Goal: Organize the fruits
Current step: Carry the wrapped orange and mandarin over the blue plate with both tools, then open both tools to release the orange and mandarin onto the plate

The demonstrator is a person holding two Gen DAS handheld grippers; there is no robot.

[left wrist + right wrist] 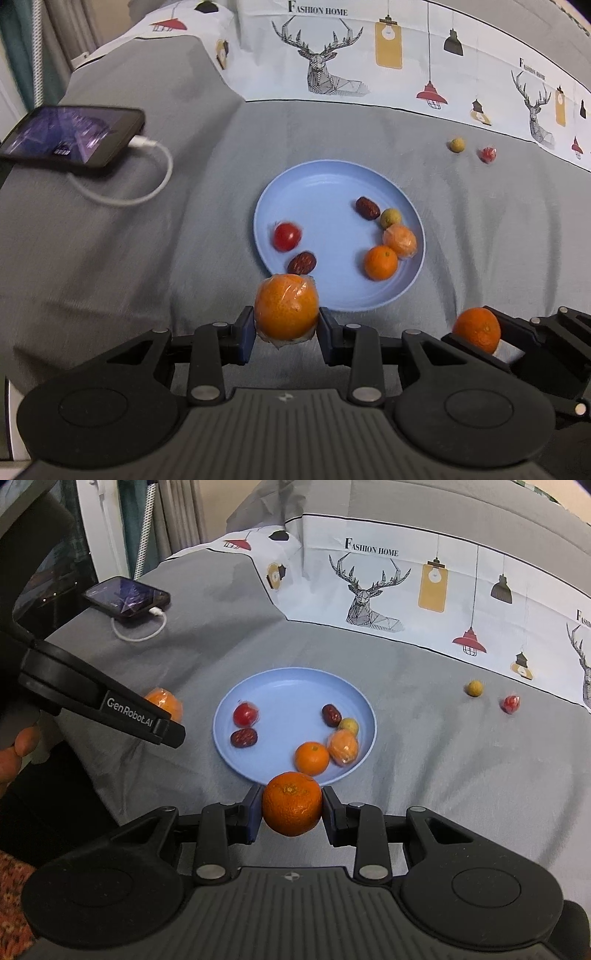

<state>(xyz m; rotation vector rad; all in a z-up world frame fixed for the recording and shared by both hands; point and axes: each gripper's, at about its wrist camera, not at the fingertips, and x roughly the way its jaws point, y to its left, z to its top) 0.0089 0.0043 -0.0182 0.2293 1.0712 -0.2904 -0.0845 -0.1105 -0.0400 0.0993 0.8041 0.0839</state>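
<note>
1. The left claw (286,326) was closed on a plastic-wrapped orange (286,308), its 2 blue pads pressed against the fruit's left and right sides, with the wrap bunched below.
2. The right claw (291,808) was likewise clamped on a bare orange (292,803), stem end facing up, held at its widest part.
3. Both fruits hung just short of the near rim of the blue plate (317,184), which lay straight ahead of each claw; in the right wrist view the bare orange overlapped the rim, so the right claw looked slightly nearer.
4. The oranges are round, so no long axis mattered; the move turned on carrying each forward over the rim and lowering it.
5. On the plate lay 6 pieces: a wrapped tomato (287,236) and a red date (302,263) on the left, a second date (367,208), a yellow-green fruit (390,218), a wrapped orange (400,240) and a bare orange (381,263) on the right.
6. Open room remained in the plate's middle and far half; the near-right part was crowded, so a drop there would likely knock the resting oranges.
7. The plate sat on a grey bed cover (147,258), soft and creased, so it may tip under an off-centre load.
8. Still outside, well apart to the far right, were a small yellow fruit (457,144) and a wrapped red fruit (487,154).
9. A phone (70,136) on a white cable (147,184) lay far left, clear of the path.
</note>
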